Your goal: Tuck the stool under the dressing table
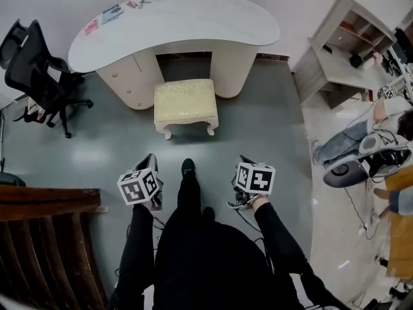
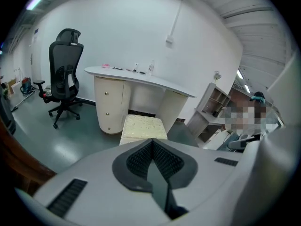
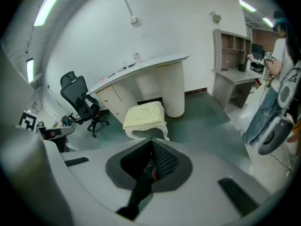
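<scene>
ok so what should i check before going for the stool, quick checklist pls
1. Stool tucked in: not ok, it stands out in front of the dressing table.
2. Gap under the table lined up with the stool: ok, it is straight behind it.
3. Left tongs ready to grip: not ok, shut, empty, well short of the stool.
4. Right tongs ready to grip: not ok, also shut and empty.
5. Office chair out of the way: ok, off to the left, apart from the stool.
6. Inside of the gap free: cannot tell, it is dark.
</scene>
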A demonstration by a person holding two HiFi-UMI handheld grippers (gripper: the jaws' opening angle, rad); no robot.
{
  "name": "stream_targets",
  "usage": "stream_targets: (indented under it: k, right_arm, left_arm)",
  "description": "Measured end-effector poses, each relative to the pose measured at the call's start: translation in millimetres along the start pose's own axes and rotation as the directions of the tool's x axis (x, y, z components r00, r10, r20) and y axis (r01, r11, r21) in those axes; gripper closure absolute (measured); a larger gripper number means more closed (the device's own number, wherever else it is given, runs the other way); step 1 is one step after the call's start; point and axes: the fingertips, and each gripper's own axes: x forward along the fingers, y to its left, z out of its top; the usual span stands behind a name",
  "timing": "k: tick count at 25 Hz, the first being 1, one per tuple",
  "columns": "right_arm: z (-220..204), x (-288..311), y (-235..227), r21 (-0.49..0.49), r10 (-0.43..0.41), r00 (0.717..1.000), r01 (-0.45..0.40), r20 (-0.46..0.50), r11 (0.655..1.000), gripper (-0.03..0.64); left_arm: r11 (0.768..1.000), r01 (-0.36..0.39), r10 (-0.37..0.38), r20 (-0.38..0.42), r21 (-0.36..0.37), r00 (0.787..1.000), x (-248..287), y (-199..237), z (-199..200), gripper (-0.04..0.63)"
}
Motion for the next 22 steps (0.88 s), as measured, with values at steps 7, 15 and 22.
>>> stream_targets:
  k: [7, 15, 22]
  right_arm:
    - [26, 51, 28, -0.024, 0.002, 0.999, -0.003, -0.038, 1.000, 0.612]
    - [36, 121, 37, -0.024, -0.034, 0.993, 0.031, -0.115, 0.999, 0.612]
    - [43, 174, 26, -0.005, -0.066, 0.984, 0.066, -0.165, 0.998, 0.612]
  left_arm:
    - [1.000, 0.017, -0.017, -0.059, 0.001, 0.998, 53, 25, 14, 0.588]
    - [0.999, 0.020, -0.026, -0.140, -0.045, 0.990, 121, 64, 6, 0.588]
    - [0.997, 0.001, -0.016, -0.216, -0.073, 0.976, 171, 93, -15, 0.588]
